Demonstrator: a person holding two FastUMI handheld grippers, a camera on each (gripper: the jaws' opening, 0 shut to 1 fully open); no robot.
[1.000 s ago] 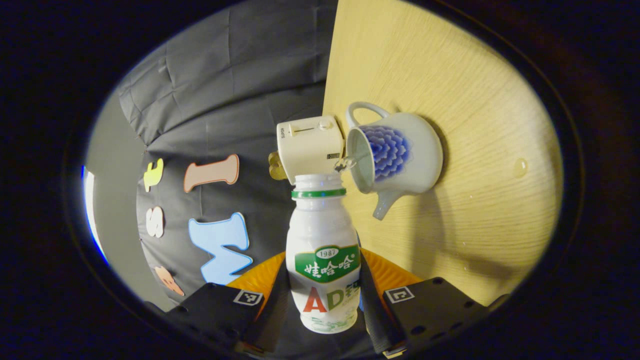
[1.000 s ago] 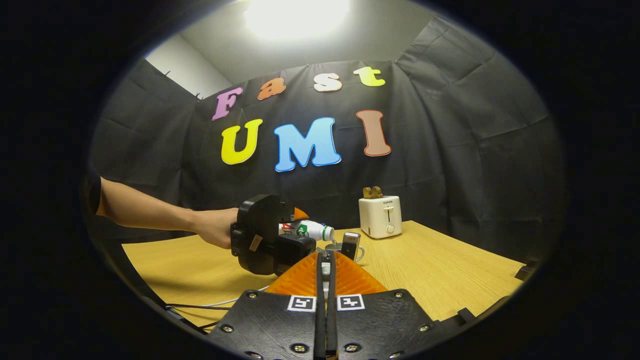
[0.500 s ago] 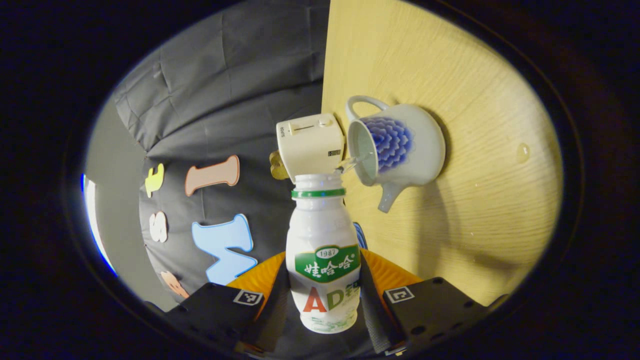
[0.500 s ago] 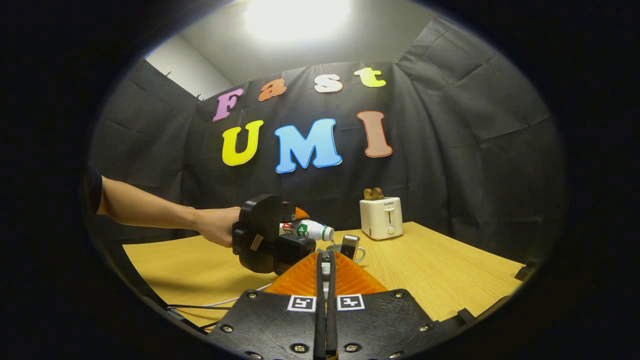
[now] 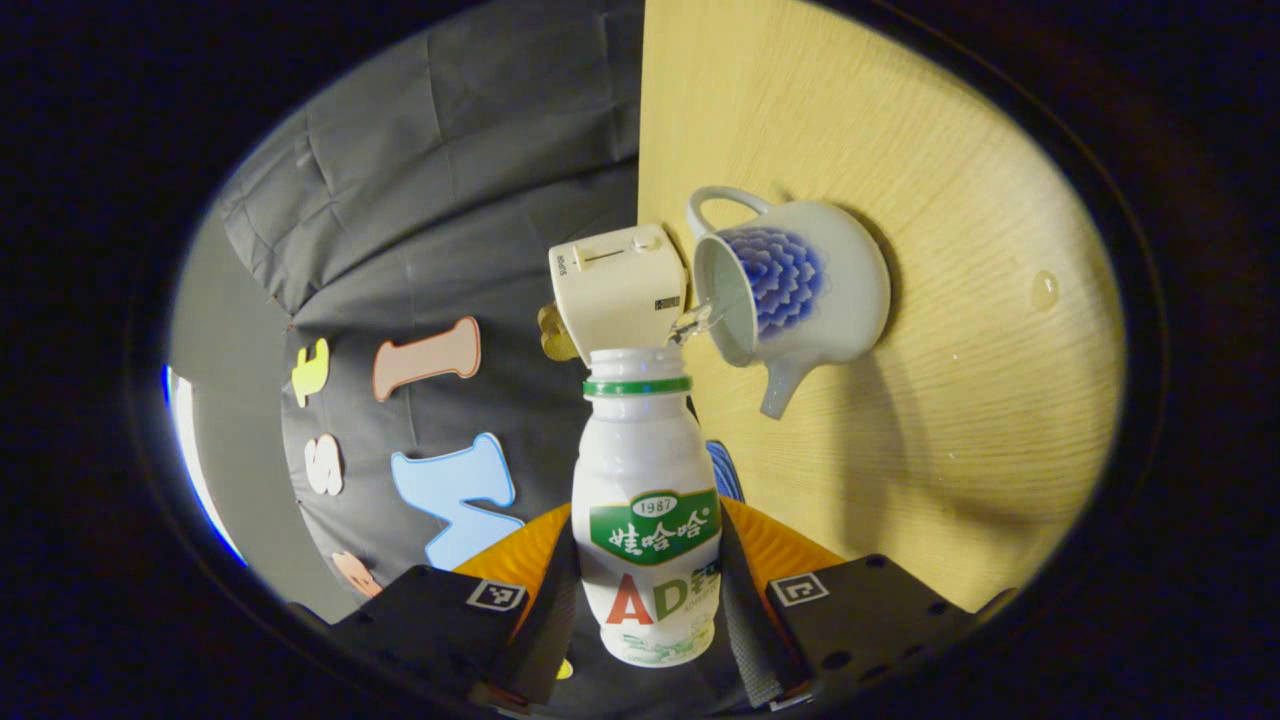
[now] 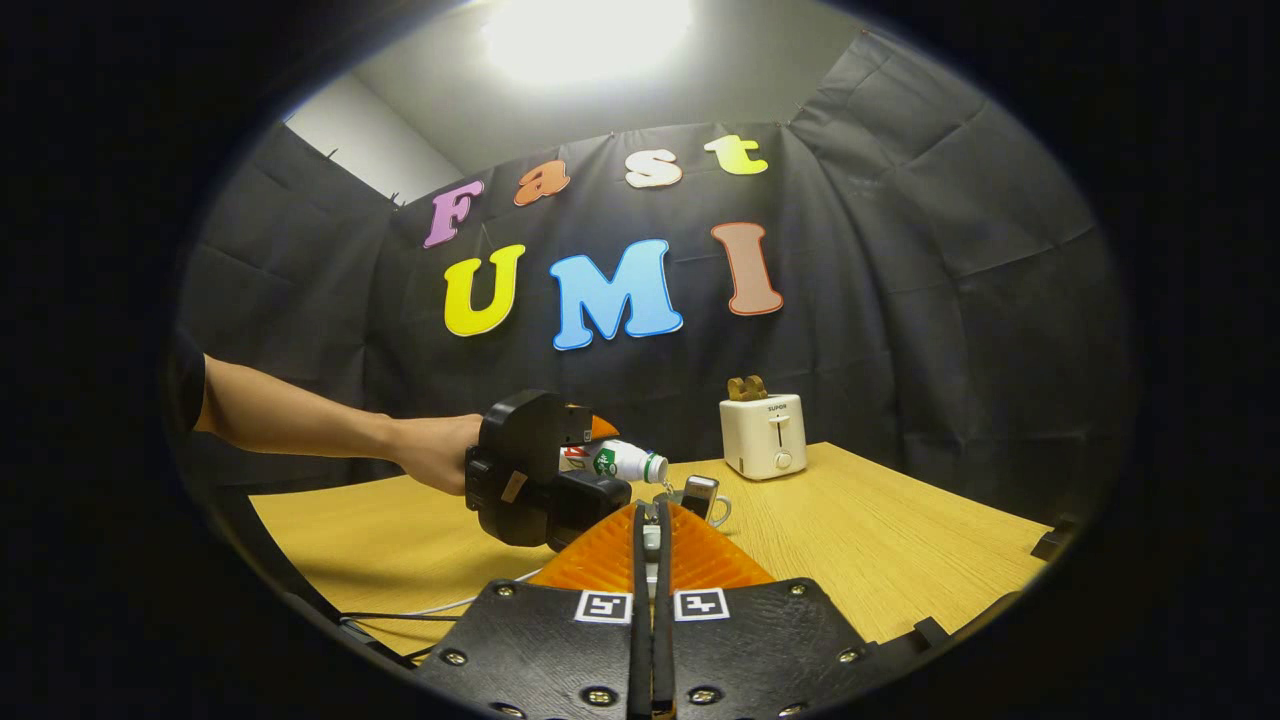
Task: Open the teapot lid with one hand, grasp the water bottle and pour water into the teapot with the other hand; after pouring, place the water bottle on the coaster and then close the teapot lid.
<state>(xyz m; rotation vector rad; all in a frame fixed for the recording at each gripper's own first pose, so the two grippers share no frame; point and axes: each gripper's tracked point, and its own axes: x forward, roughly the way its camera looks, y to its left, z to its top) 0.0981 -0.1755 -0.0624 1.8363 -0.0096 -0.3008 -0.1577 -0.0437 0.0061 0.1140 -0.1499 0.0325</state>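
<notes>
1. We see the left gripper (image 5: 645,610) with its jaws clamped on the lower body of the water bottle (image 5: 645,500), one finger on each side.
2. The bottle is uncapped and tipped on its side in the right gripper view, mouth pointing at the teapot (image 5: 800,290).
3. A thin stream of water (image 5: 695,322) runs from the bottle mouth into the teapot's open top.
4. The teapot stands on the tabletop (image 5: 950,400), handle toward the far edge, spout toward the near side; no lid on it.
5. A droplet (image 5: 1043,290) lies on the tabletop, well apart from the teapot.
6. Right gripper (image 6: 651,610): jaws together; a small pale thing sits between the fingers, we cannot tell what.
7. A hand (image 6: 430,455) holds the left gripper over the tabletop, near its left edge.
8. A toaster (image 6: 763,435) sits by the tabletop's far edge, beyond the teapot.
</notes>
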